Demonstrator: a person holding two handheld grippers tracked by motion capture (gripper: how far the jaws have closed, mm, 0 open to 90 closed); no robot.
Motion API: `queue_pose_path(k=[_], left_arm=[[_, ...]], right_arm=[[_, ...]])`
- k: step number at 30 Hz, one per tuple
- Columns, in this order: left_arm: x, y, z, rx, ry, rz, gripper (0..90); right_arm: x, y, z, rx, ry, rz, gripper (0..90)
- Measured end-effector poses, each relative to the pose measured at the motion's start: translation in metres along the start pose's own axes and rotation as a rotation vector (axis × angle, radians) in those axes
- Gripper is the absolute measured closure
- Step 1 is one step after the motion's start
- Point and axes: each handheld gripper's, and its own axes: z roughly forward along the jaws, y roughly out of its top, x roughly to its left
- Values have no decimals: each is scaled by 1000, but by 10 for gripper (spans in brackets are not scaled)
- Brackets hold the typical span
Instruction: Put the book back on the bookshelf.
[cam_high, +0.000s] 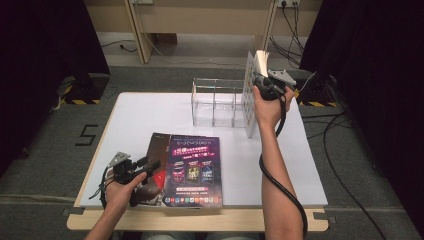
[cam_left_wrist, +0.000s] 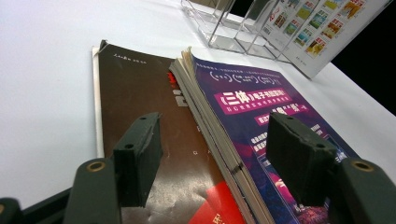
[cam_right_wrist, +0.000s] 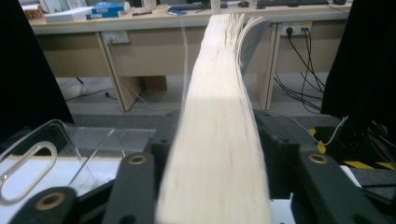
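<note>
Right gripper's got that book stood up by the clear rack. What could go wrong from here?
1. The white book stands on edge beside the clear rack; the right gripper has jaws loose around it, so it may topple.
2. Its pages fan at the top and may catch the rack wall.
3. The left gripper, open, straddles the purple magazine edge and might nudge the stack.

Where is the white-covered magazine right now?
In the high view, the white-covered magazine stands upright at the clear rack's right end, between the right gripper's jaws.
</note>
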Motion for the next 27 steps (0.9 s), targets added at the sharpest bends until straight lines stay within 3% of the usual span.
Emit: queue_pose_path(k=[12, 21, 27], left_arm=[[-2, 0, 0, 7, -2, 1, 353], [-2, 2, -1, 6, -2, 5, 349], [-4, 2, -2, 4, -2, 10, 345]], right_arm=[[-4, -9, -23, 6, 48, 2, 488], [-5, -10, -38, -14, 46, 8, 409], [-7, -17, -46, 12, 64, 2, 397]])
